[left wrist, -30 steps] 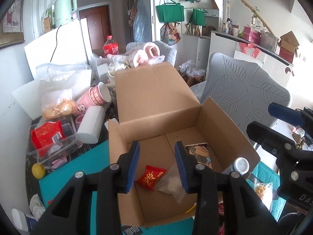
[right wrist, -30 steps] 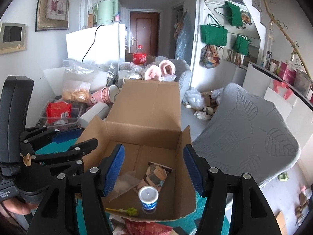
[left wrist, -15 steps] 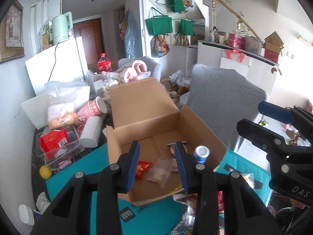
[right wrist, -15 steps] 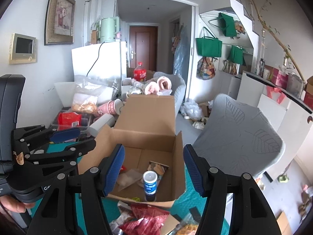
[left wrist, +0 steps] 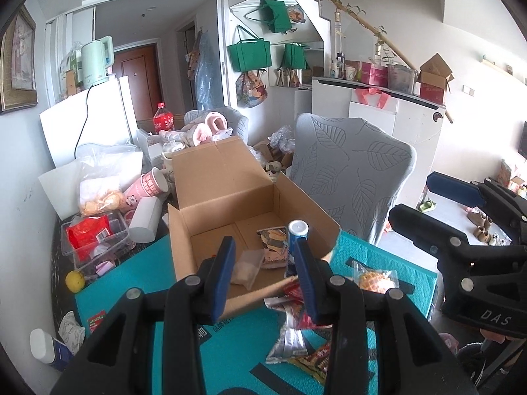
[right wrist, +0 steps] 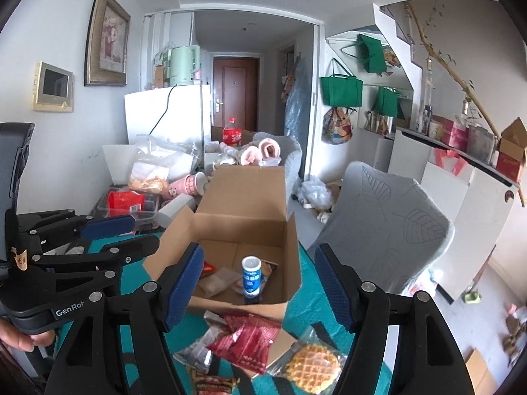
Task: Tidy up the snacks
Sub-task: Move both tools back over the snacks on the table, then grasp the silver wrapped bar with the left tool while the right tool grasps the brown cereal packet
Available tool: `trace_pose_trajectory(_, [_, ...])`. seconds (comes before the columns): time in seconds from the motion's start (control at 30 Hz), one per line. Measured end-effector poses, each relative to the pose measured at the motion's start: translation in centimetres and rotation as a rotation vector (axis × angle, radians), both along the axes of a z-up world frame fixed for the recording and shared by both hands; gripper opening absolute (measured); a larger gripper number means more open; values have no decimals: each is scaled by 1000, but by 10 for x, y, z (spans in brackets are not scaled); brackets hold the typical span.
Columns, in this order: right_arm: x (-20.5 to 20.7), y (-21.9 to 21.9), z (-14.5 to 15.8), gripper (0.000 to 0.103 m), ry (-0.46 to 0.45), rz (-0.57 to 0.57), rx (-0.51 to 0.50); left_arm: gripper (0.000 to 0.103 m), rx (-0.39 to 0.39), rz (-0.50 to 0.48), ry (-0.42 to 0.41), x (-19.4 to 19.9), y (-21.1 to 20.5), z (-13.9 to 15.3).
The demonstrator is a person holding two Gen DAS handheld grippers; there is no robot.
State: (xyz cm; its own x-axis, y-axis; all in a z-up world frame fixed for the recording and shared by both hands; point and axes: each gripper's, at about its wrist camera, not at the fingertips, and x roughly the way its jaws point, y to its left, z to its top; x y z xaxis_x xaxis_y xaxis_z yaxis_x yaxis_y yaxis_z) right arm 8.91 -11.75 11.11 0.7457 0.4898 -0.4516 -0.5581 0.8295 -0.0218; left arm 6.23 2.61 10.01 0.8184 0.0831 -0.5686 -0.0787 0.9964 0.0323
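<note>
An open cardboard box [left wrist: 210, 220] [right wrist: 243, 227] stands on a teal mat [left wrist: 131, 283]. Inside it a blue-and-white can [left wrist: 297, 230] [right wrist: 252, 276] stands upright beside a clear packet [left wrist: 245, 268] and a printed packet [left wrist: 271, 240]. In front of the box lie red packets [right wrist: 250, 339], a silver packet [left wrist: 290, 335] and a wrapped waffle [right wrist: 311, 365] [left wrist: 374, 278]. My left gripper [left wrist: 263, 247] hovers before the box, its jaws narrowly apart and empty. My right gripper [right wrist: 259, 250] hovers beside it; its jaws are opening, with nothing between them.
Left of the box are a clear plastic bin [left wrist: 115, 227] holding a red packet, a lemon [left wrist: 75, 281], a pink cup [left wrist: 153, 184] and a white roll [left wrist: 145, 220]. A grey leaf-patterned chair [left wrist: 352, 177] stands right of the table. A person's hand [right wrist: 19, 339] holds the left gripper.
Both grippers have drawn back and up from the box, which now looks smaller. The loose snacks in front of it have come into view. The right jaws stand wider.
</note>
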Motion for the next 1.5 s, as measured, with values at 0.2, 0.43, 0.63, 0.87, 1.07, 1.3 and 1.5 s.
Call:
trace_pose_trajectory(0.2, [-25, -13, -13, 73, 7, -20, 14, 36, -22, -39, 21, -22, -11, -13])
trace_pose_trajectory(0.43, [-41, -28, -42, 73, 86, -27, 54, 36, -57, -96, 66, -42, -21, -32])
trace_pose_trajectory(0.63, [-47, -34, -71, 73, 158, -33, 50, 36, -41, -119, 110, -51, -27, -54])
trace_pose_trajectory(0.87, [-50, -35, -114, 73, 267, -6, 58, 36, -80, -135, 157, -55, -20, -88])
trace_pose_trajectory(1.07, [-52, -32, -152, 73, 373, 12, 58, 36, -55, -134, 218, -52, -19, -119])
trace_pose_trajectory(1.3, [-45, -21, -187, 82, 475, 33, 39, 36, -91, -131, 275, -52, -14, -149])
trace_pose_trajectory(1.5, [-27, 1, -208, 83, 514, 70, 11, 36, -103, -105, 301, -43, -1, -161])
